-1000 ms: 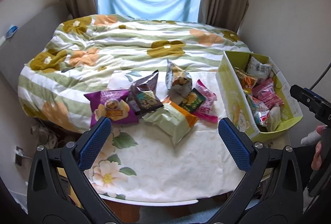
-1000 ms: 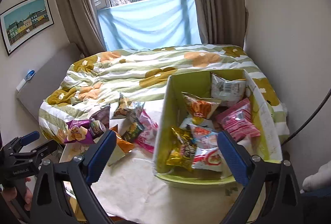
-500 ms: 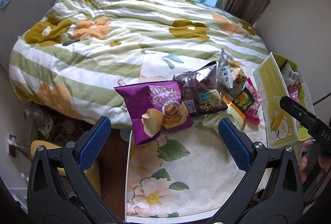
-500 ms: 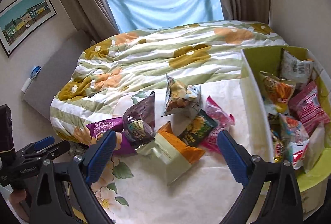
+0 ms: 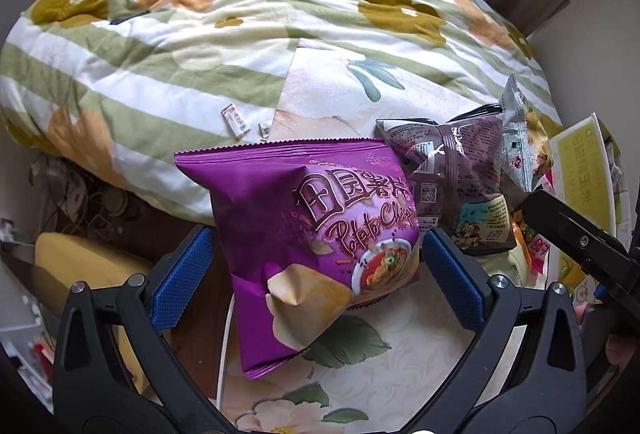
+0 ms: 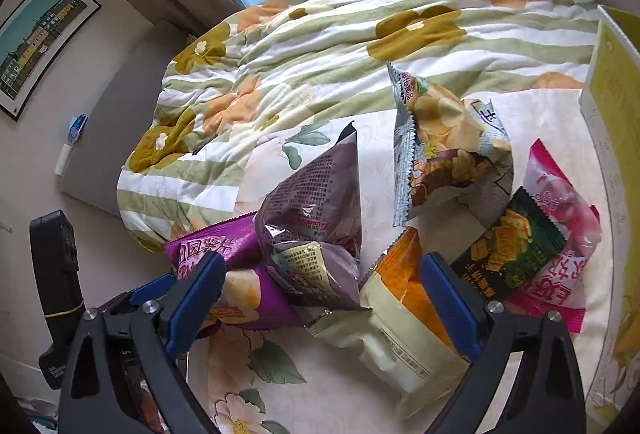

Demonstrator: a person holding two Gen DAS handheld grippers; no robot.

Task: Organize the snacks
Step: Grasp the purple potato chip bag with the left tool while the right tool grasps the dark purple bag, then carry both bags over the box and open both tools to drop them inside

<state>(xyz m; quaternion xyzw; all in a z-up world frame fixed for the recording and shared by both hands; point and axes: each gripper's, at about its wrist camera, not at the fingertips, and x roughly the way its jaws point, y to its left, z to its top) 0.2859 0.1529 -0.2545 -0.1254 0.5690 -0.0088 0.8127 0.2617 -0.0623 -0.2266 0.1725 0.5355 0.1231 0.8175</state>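
A purple potato chips bag (image 5: 316, 234) lies at the left edge of the floral table (image 5: 380, 374). My left gripper (image 5: 316, 274) is open with its blue pads on either side of the bag, not closed on it. Beside it lies a dark mauve snack bag (image 5: 460, 169), also in the right wrist view (image 6: 316, 209). My right gripper (image 6: 320, 294) is open just above the mauve bag and a pale green and orange packet (image 6: 400, 322). A grey chips bag (image 6: 440, 149), a dark green packet (image 6: 508, 254) and a pink packet (image 6: 560, 234) lie further right.
The yellow-green snack box (image 6: 612, 113) stands at the table's right edge, also in the left wrist view (image 5: 580, 169). A bed with a green striped floral quilt (image 5: 240, 13) borders the table behind. Cables and a yellow object (image 5: 80, 270) lie on the floor at left.
Both grippers have come down and forward toward the snack pile. The left one now straddles the purple chips bag; the right one has swung left, away from the box, over the mauve bag.
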